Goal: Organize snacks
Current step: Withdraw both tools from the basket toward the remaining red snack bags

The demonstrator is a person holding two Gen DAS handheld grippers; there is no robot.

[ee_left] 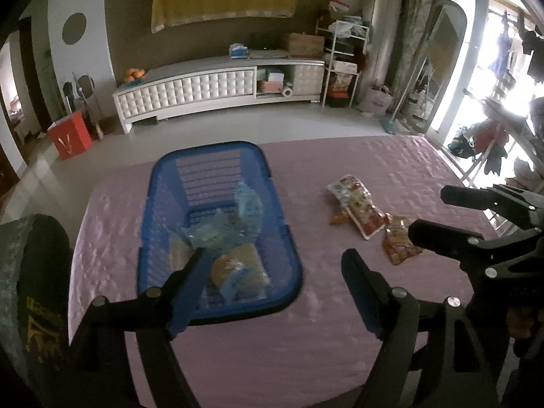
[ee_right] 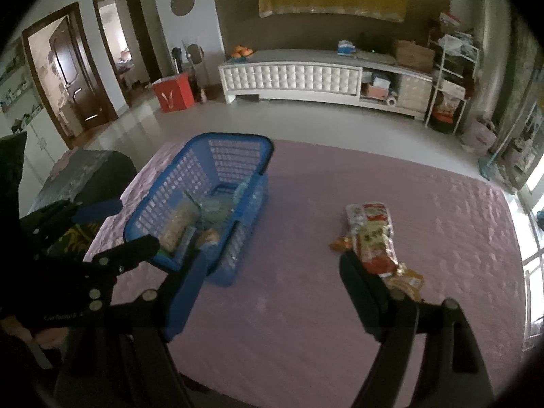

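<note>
On the pink quilted table stands a blue slatted basket, holding several snack packets: a pale blue bag and a tan packet among them; to its right, well apart, a red-and-white snack pack lies on the cloth with small orange packets touching its ends; the left gripper hovers over the near end of the basket, its jaws spread with nothing between them; the right gripper hangs above bare cloth between basket and loose snacks, jaws likewise wide and empty.
</note>
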